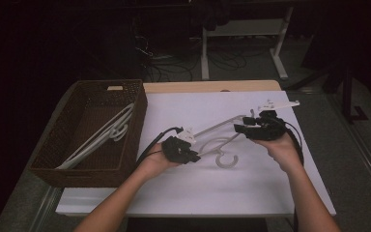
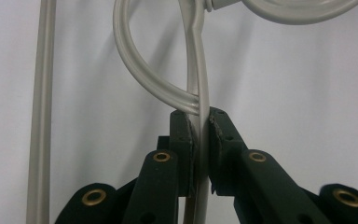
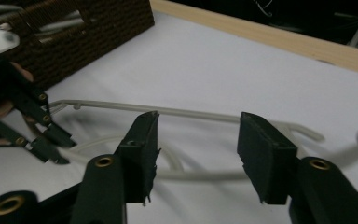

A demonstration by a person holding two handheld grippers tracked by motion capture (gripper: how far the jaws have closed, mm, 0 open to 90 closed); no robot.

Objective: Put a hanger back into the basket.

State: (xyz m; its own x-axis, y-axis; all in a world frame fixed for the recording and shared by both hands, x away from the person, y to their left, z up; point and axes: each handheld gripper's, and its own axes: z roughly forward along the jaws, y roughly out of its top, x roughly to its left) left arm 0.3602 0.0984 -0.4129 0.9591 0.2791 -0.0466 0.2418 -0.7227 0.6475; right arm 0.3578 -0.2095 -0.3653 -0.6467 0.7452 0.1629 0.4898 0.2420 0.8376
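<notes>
You're in a lab or test room, not a home. The white work board (image 1: 251,193) sits on a wood-edged table (image 1: 212,86), lit against a dark room. Behind it: loose cables (image 1: 174,67) all over the grey floor (image 1: 251,67) and the white metal legs of another bench (image 1: 280,48). A wicker basket (image 1: 43,162) is the only homely prop.

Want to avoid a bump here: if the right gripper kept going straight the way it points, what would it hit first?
Probably the hanger: its bars cross right ahead of the open right gripper. Farther along sit the left gripper and the basket. Depth is hard to judge.
</notes>
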